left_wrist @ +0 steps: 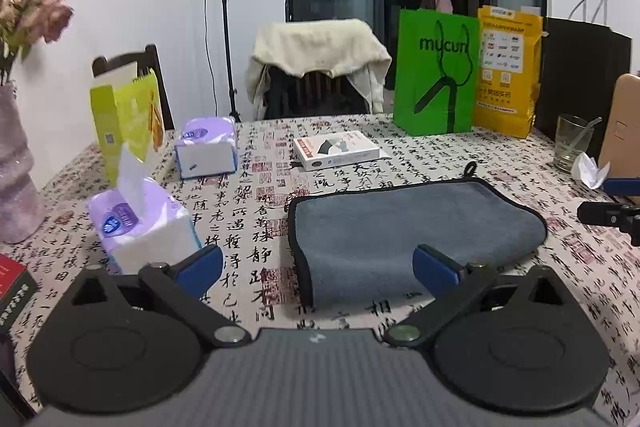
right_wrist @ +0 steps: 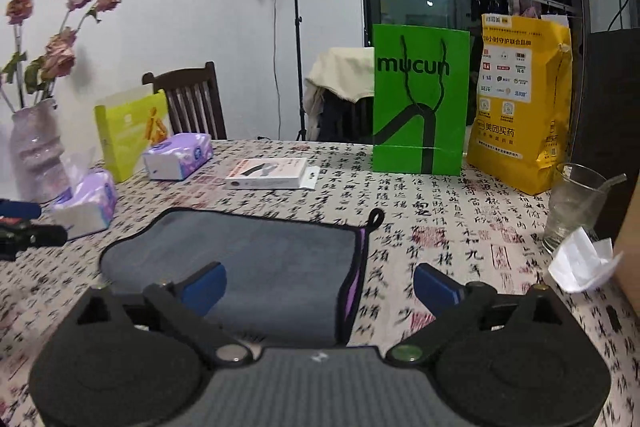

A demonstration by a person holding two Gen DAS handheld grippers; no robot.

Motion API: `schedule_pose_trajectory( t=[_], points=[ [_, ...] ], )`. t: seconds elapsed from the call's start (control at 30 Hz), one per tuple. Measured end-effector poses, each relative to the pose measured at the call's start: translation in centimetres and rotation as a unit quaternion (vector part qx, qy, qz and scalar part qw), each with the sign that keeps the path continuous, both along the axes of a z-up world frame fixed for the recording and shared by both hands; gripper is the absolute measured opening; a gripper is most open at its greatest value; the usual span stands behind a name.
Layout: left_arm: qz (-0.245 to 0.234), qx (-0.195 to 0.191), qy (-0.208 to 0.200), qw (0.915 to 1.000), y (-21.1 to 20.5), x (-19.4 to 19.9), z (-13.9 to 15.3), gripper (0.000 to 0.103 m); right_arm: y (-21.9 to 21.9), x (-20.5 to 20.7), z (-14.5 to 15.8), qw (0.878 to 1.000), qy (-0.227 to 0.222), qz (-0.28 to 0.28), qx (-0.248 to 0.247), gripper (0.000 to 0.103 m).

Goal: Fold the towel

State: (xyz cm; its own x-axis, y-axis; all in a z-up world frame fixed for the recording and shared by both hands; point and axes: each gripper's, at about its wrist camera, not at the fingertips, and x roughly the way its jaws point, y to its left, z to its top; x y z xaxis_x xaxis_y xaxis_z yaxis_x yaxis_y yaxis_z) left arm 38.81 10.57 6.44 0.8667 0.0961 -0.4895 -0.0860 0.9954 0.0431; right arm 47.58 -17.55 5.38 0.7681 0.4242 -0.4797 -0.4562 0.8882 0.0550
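Observation:
A grey towel [left_wrist: 416, 227] with black trim lies folded on the calligraphy-print tablecloth [left_wrist: 248, 211], its hanging loop at the far edge. My left gripper [left_wrist: 318, 267] is open and empty, hovering just short of the towel's near left corner. The towel shows in the right wrist view [right_wrist: 256, 259] too, with a purple underside at its right edge. My right gripper [right_wrist: 320, 287] is open and empty above the towel's near right part. Part of the right gripper [left_wrist: 612, 211] shows at the right edge of the left wrist view.
Two purple tissue packs [left_wrist: 140, 219] [left_wrist: 206, 147], a yellow-green box [left_wrist: 128, 119] and a vase [left_wrist: 16, 171] stand left. A white box [left_wrist: 336, 149] lies behind the towel. Green bag [left_wrist: 436, 71], yellow bag [left_wrist: 508, 71], a glass [right_wrist: 572, 207] and crumpled paper [right_wrist: 580, 263] stand right.

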Motion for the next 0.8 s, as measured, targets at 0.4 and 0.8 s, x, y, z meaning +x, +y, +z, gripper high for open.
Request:
schedule_pose_trajectory(
  t=[0.4,0.8],
  points=[
    [0.000,0.005,-0.025,0.9997,-2.2,-7.4,0.5,0.103,-0.5,-8.4,0.1,1.000,-0.014,0.006,0.019,0.103],
    [-0.014,0.001,-0.042,0.9990,-4.6,-14.0,0.8,0.103,-1.7,-15.6,-0.7,0.999,-0.020,-0.003,0.038,0.103]
  ],
)
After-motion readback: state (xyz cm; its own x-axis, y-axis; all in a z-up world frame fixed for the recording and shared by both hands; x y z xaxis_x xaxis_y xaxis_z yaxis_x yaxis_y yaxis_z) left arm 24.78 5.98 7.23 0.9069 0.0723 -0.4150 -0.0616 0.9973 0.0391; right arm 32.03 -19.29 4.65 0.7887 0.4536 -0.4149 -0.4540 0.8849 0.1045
